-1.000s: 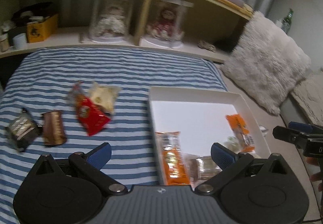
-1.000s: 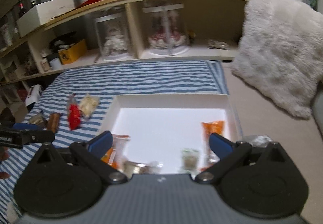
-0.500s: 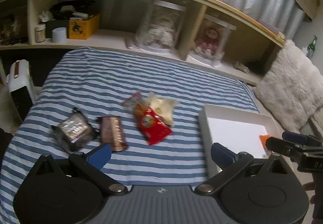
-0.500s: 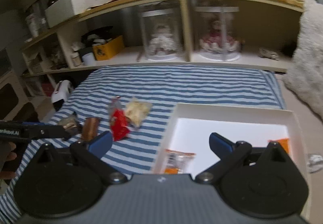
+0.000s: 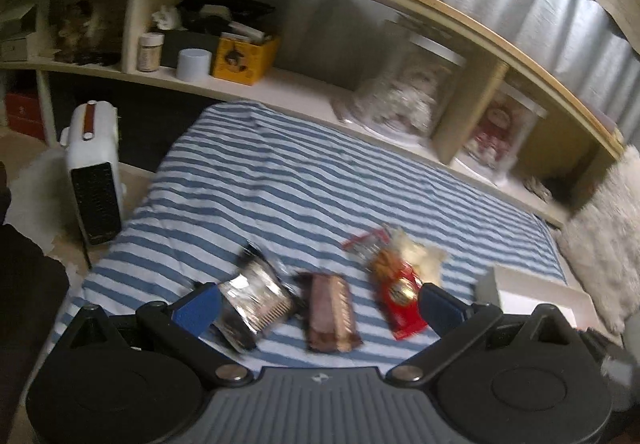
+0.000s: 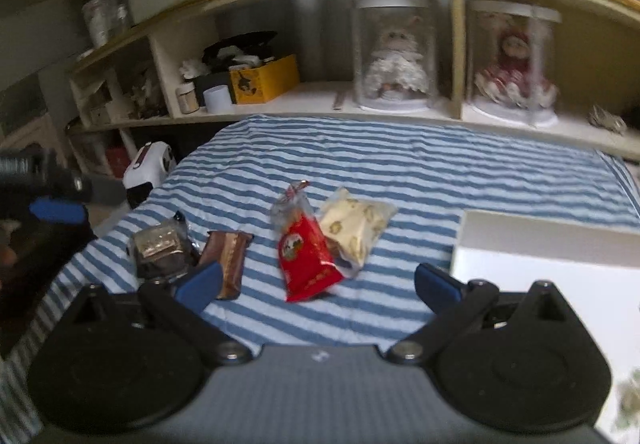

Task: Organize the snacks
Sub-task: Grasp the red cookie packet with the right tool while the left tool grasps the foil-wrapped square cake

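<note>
Several wrapped snacks lie on the blue-striped cloth [image 5: 280, 179]. A silver-black packet [image 5: 254, 298] and a brown bar [image 5: 330, 318] sit between the fingers of my open left gripper [image 5: 318, 308], which hovers just above them. A red packet [image 5: 400, 294] and a pale packet [image 5: 420, 256] lie to their right. My right gripper [image 6: 318, 282] is open and empty, with the red packet [image 6: 306, 258], pale packet [image 6: 354, 226], brown bar [image 6: 226, 252] and silver-black packet [image 6: 160, 248] just ahead of it. The white tray [image 6: 548, 240] lies at the right.
A wooden shelf [image 6: 360, 107] behind the cloth holds two dolls under clear domes [image 6: 394, 55], a yellow box [image 6: 264, 83] and jars. A white heater [image 5: 94, 171] stands on the floor left of the cloth. A fluffy white cushion [image 5: 604, 236] lies at the right.
Both grippers have swung left, away from the tray and over to the loose snacks on the cloth. The tray has slid to the right edge of both views. Both stay open.
</note>
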The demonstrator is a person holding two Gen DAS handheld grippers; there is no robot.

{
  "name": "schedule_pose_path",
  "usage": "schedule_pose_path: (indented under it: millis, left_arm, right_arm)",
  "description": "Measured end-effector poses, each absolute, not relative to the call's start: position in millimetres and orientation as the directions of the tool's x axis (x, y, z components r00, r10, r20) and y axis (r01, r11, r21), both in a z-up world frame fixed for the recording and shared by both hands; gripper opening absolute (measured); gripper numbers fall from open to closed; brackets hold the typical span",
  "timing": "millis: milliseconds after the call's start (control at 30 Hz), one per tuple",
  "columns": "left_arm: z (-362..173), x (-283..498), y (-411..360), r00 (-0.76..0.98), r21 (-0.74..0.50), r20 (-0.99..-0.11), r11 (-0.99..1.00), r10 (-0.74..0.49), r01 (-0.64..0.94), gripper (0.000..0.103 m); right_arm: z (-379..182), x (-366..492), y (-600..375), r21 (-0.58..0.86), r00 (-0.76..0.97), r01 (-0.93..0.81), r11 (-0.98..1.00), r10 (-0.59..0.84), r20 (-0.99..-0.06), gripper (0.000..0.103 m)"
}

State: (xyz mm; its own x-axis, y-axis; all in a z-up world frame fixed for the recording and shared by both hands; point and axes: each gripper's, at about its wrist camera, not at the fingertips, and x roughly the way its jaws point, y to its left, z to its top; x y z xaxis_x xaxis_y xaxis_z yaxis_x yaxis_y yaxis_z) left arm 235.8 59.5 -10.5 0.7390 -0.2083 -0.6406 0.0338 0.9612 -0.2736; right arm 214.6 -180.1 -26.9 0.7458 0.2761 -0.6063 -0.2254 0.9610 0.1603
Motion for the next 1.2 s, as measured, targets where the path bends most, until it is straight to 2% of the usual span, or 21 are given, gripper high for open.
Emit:
schedule_pose_path:
  millis: [167,367,433,500,600,700,833,1033,1200]
  left_arm:
    - [-19.3,253.1,74.6,0.762,-0.252,-0.627,0.968,-0.162,-0.002,0.103]
    - [-37.4,277.2,89.1,0.756,-0.351,-0.616,0.936,-0.222,-0.011,0.103]
    - [-43.0,283.3,91.5,0.757,-0.376,-0.607,0.927,-0.243,-0.004,0.103]
    - [-48.2,288.7,92.2,0.755,-0.392,-0.600,0.920,-0.265,0.012,0.103]
    - [-55.8,295.2,89.9,0.740,-0.397,-0.604,0.917,-0.295,0.042,0.103]
    - [-64.1,300.2,85.9,0.718,-0.388,-0.621,0.919,-0.314,0.067,0.103]
    - [-74.6,304.5,83.5,0.690,-0.383,-0.646,0.921,-0.328,0.079,0.103]
    - [-78.2,299.7,86.9,0.665,-0.418,-0.653,0.905,-0.364,0.085,0.103]
    - [-76.4,289.0,80.0,0.580,-0.391,-0.717,0.912,-0.386,0.123,0.103]
  right_arm:
    - [-47.5,231.4,-165.2,0.059,0.787,-0.247,0.967,0.236,-0.570,0.103]
    - [-65.2,250.9,-151.1,-0.026,0.793,-0.293,0.956,0.227,-0.565,0.101]
    - [-72.8,254.6,-141.9,-0.091,0.790,-0.308,0.947,0.201,-0.580,0.093]
    - [-81.9,255.2,-130.6,-0.167,0.791,-0.336,0.927,0.182,-0.584,0.079]
    - [-88.5,253.7,-119.7,-0.223,0.792,-0.357,0.907,0.167,-0.588,0.067]
    - [-93.5,251.8,-107.6,-0.278,0.791,-0.394,0.876,0.169,-0.588,0.067]
    - [-100.1,248.2,-97.7,-0.352,0.782,-0.397,0.848,0.112,-0.613,0.058]
    - [-93.2,247.2,-108.5,-0.289,0.745,-0.403,0.868,0.128,-0.655,0.053]
    - [-84.4,245.9,-130.5,-0.131,0.675,-0.377,0.917,0.175,-0.717,0.053]
